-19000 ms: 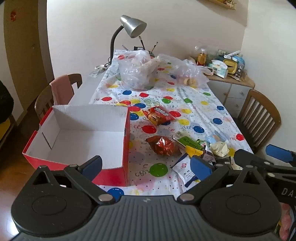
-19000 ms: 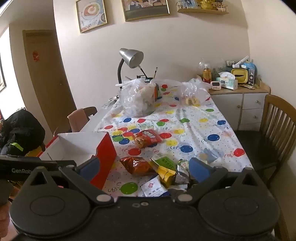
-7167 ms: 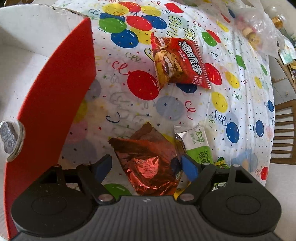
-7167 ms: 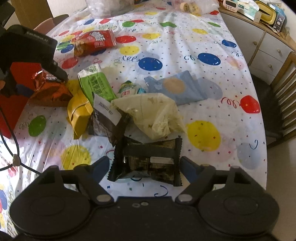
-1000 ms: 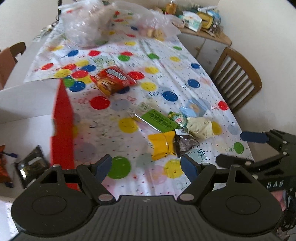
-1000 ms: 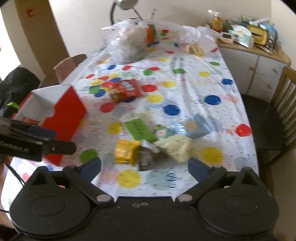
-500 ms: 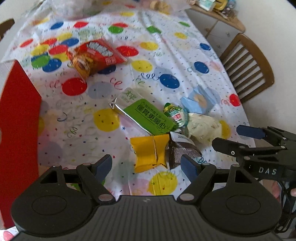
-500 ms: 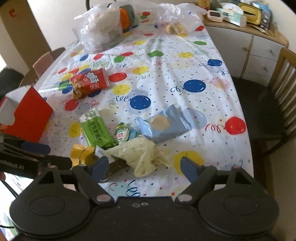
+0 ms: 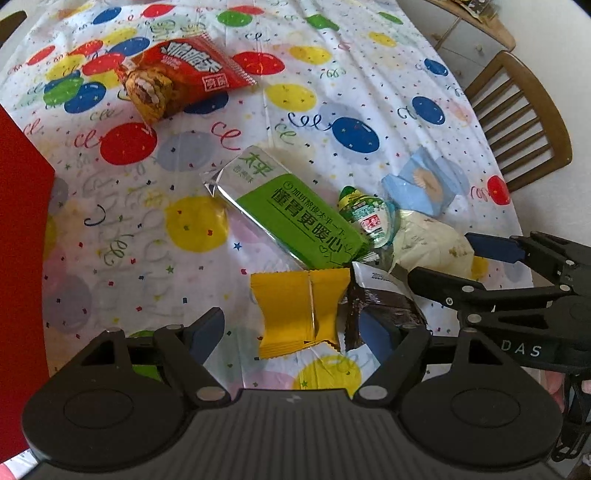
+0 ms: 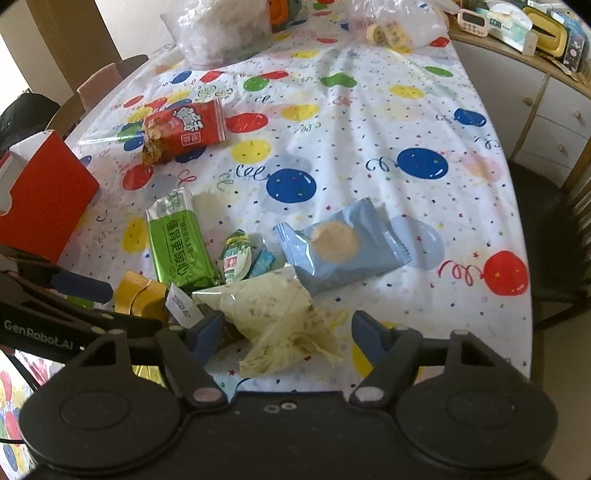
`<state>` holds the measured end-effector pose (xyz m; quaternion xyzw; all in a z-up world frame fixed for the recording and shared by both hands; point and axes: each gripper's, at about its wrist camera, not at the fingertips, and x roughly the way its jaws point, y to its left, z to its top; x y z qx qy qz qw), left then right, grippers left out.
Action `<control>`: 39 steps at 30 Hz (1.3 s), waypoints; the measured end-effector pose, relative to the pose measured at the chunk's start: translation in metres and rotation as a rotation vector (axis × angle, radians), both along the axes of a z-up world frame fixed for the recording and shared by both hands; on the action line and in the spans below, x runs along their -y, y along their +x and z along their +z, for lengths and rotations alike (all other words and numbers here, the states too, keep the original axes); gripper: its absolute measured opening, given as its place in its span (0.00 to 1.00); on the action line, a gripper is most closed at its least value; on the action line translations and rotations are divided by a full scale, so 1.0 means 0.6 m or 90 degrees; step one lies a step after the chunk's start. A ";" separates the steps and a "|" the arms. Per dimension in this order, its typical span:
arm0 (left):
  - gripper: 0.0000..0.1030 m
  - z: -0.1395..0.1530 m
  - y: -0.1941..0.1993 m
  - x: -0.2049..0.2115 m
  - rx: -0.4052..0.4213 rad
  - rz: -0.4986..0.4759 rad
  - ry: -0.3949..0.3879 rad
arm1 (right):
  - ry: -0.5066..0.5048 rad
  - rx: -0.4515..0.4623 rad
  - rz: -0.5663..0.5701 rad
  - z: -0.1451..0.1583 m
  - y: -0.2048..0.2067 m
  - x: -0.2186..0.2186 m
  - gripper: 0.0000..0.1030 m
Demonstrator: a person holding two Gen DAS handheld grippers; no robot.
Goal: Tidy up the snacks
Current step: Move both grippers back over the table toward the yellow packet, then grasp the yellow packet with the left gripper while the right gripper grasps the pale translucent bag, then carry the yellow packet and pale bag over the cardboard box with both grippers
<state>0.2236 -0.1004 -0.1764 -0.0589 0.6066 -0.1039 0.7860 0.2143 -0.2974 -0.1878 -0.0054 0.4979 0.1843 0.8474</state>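
Snack packets lie on a balloon-print tablecloth. My left gripper [image 9: 291,332] is open, its fingers straddling a yellow packet [image 9: 301,310] with a dark brown packet [image 9: 384,302] by the right finger. A green bar [image 9: 295,218], a small green jelly cup [image 9: 365,218], a red snack bag [image 9: 177,74] and a light blue packet [image 9: 421,186] lie beyond. My right gripper [image 10: 288,326] is open over a pale cream packet [image 10: 280,317]; the light blue packet [image 10: 343,245] and the green bar [image 10: 177,243] sit ahead. The red box [image 10: 44,199] stands at the left.
Clear plastic bags [image 10: 221,29] of food sit at the far end of the table. A wooden chair [image 9: 517,114] stands at the right edge, with a white cabinet [image 10: 546,103] bearing small items behind. Another chair [image 10: 99,85] stands at the left.
Both grippers have dropped closer to the table. The left one now straddles the yellow packet and the right one hangs over the cream packet. Earlier, two packets went into the red box.
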 end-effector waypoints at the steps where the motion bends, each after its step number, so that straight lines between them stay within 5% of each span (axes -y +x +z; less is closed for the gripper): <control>1: 0.76 -0.003 0.000 0.000 -0.001 0.001 0.000 | 0.002 -0.002 0.001 -0.002 0.001 0.000 0.72; 9: 0.61 -0.005 0.007 0.002 0.009 0.008 0.005 | 0.027 -0.003 0.007 -0.008 0.003 -0.003 0.52; 15: 0.39 -0.004 0.007 -0.002 0.011 0.025 0.010 | 0.035 0.000 -0.006 -0.009 -0.002 -0.003 0.45; 29: 0.38 0.010 -0.014 -0.024 0.021 0.048 -0.015 | 0.049 0.032 -0.055 0.027 -0.051 0.004 0.39; 39: 0.38 0.072 -0.050 -0.050 0.047 0.038 -0.031 | 0.057 0.069 -0.062 0.092 -0.102 -0.014 0.39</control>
